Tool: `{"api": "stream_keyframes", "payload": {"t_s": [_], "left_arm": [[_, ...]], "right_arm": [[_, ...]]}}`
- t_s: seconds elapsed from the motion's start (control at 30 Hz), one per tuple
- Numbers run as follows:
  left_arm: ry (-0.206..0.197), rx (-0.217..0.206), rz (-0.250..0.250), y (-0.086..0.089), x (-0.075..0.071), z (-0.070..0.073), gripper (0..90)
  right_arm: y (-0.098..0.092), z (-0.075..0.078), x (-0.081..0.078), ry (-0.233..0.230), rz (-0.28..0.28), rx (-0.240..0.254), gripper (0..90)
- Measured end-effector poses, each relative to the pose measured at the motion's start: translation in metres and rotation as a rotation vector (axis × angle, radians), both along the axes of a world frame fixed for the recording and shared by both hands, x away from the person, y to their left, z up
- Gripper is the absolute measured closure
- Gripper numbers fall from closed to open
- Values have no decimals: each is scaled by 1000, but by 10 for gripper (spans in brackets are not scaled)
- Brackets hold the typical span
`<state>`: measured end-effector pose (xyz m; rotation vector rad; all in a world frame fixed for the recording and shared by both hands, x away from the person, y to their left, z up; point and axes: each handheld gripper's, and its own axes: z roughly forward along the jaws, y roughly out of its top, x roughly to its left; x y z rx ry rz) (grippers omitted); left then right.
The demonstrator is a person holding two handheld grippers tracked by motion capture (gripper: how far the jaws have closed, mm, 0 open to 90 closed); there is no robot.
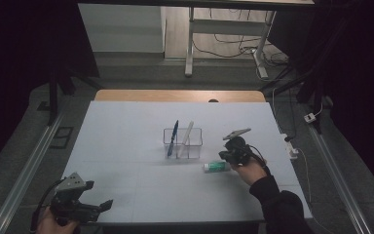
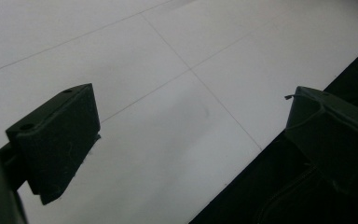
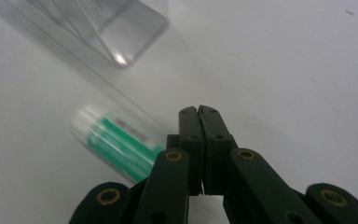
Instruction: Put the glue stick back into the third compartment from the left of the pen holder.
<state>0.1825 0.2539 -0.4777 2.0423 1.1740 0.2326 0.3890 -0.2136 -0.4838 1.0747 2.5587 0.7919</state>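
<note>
Clear holder (image 1: 183, 143) stands just beyond green tube (image 1: 217, 166).

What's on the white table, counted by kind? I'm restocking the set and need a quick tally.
Clear holder: 1
Blue pen, standing in the holder: 1
White stick-like item, standing in the holder: 1
Green-and-white tube, lying on the table: 1
Total: 4

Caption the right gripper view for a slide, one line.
Right gripper, jaws shut and empty, beside a green-and-white tube lying near the clear plastic organiser.
</note>
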Motion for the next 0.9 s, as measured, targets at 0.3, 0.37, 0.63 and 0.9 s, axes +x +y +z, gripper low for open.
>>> {"api": "stream_keyframes", "payload": {"t_s": [0.3, 0.37, 0.63, 0.9], "left_arm": [[5, 8, -1, -1, 1, 0, 30], [6, 8, -1, -1, 2, 0, 30], [5, 6, -2, -1, 1, 0, 30], [5, 6, -3, -1, 1, 0, 30]], "right_arm": [[-45, -6, -15, 56, -85, -40, 897], [-44, -9, -16, 74, -82, -44, 897], [-31, -16, -9, 94, -65, -51, 897], [-18, -18, -1, 80, -46, -35, 896]]}}
